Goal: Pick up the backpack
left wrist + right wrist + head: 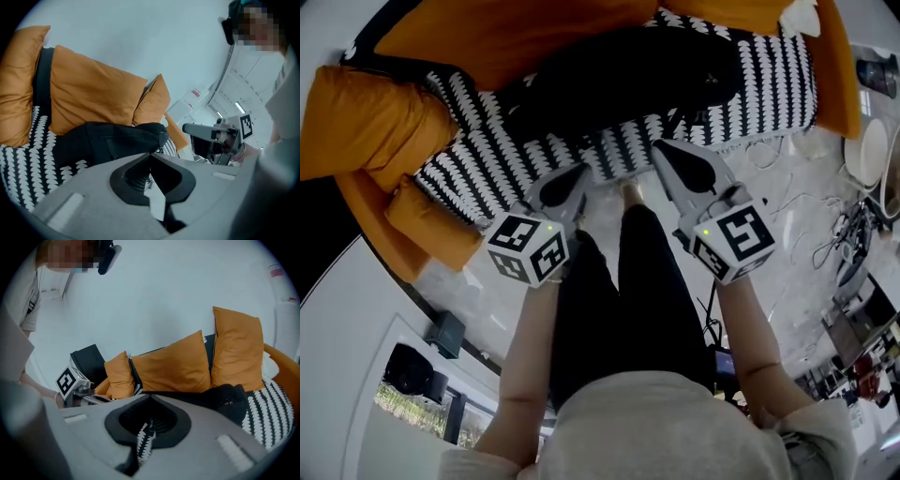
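Observation:
A black backpack (619, 80) lies flat on the black-and-white patterned seat (478, 155) of an orange sofa. My left gripper (579, 171) hangs in front of the seat's front edge, short of the backpack, shut with nothing in it. My right gripper (659, 147) is beside it at the same edge, also shut and empty. In the left gripper view the backpack (112, 140) sits just beyond the closed jaw tips of the left gripper (150, 154). In the right gripper view the backpack (225, 401) lies ahead and to the right of the right gripper (150, 397).
Orange cushions (366, 117) line the sofa's back and left end. The person's legs (628, 291) stand on pale floor between the grippers. Cables (848, 230) and clutter lie at the right, a round white tabletop (867, 150) at the far right, a black box (445, 333) at lower left.

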`<state>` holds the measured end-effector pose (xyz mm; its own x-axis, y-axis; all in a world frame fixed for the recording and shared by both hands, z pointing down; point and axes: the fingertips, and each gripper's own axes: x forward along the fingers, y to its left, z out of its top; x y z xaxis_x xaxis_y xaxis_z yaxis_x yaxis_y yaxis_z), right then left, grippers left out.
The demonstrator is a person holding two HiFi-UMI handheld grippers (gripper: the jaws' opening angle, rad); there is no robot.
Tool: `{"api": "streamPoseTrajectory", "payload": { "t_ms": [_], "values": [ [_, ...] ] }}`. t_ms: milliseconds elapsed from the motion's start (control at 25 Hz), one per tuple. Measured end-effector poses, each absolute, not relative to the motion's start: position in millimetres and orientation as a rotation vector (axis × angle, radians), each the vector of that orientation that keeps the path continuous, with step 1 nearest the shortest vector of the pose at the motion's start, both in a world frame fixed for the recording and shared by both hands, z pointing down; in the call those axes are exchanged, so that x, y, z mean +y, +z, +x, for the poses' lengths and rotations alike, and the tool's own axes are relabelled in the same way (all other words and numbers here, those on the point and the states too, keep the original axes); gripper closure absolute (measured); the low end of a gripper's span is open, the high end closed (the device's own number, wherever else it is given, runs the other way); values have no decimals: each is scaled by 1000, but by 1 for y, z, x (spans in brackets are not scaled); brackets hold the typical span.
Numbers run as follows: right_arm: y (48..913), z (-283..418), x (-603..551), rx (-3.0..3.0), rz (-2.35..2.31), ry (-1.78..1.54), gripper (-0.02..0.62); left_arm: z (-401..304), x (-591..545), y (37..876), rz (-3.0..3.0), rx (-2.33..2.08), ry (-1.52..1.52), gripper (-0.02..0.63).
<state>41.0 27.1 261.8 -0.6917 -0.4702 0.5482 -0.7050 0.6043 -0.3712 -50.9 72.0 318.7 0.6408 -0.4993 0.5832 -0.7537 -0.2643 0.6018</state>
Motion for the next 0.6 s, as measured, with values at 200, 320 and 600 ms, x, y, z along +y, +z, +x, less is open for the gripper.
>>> {"api": "streamPoseTrajectory", "payload": {
  "t_ms": [200, 320, 600],
  "values": [
    [295, 51, 24, -2373, 1023, 879, 592, -62, 73, 344, 1870, -1078, 323, 598],
    [316, 70, 26, -2319, 1105, 928, 592, -60, 77, 362, 1821, -1073, 286, 598],
    [335, 86, 23, -2306, 1098, 936, 592, -75, 66, 395, 1742, -1142, 275, 485]
  ]
}}
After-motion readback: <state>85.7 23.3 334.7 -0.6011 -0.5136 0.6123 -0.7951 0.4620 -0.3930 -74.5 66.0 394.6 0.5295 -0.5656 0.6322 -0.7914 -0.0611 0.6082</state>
